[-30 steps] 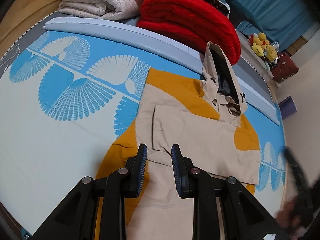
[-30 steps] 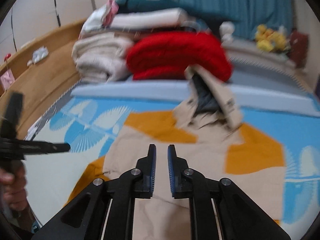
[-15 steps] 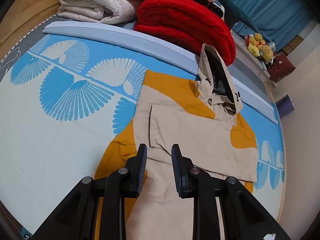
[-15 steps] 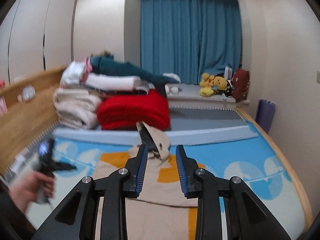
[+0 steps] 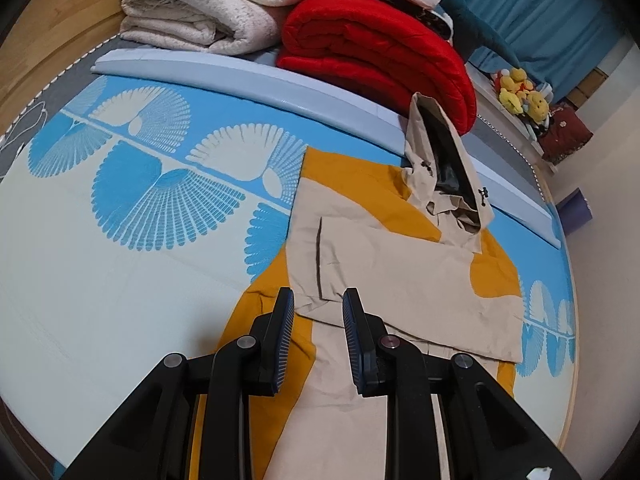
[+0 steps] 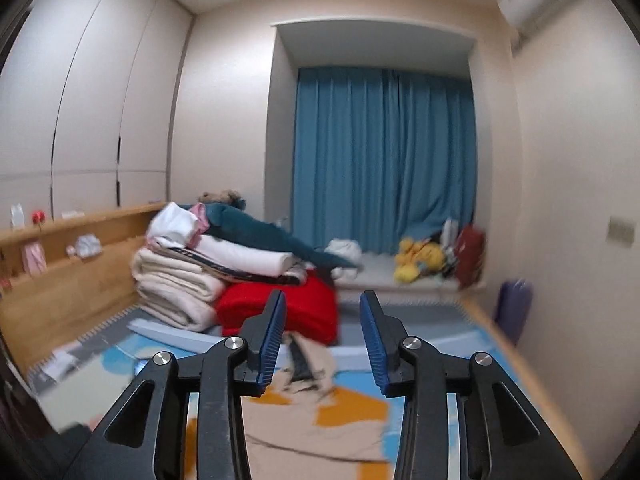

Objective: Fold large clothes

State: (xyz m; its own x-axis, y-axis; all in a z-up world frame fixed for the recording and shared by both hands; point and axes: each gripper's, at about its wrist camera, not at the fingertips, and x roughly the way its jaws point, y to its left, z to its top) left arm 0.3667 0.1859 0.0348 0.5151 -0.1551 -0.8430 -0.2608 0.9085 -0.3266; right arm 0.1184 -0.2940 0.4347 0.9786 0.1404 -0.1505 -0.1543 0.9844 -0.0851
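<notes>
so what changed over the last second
The right claw swung up from just over the hooded jacket to face the curtain, and its jaws spread wider. The left claw stayed open, hovering over the jacket's folded sleeve. The jacket lies unchanged.

Bed [image 5: 100,280] with blue fan-print sheet; beige-orange jacket [image 5: 384,256] spread flat; red blanket [image 5: 376,52], cream blankets [image 5: 204,8] stacked at far edge.

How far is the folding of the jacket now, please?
Done: both sleeves of the jacket look folded across its front. In hand: nothing; the left tongs and right tongs are open, holding no cloth. Left: the hood stands up, and the body is unfolded.
</notes>
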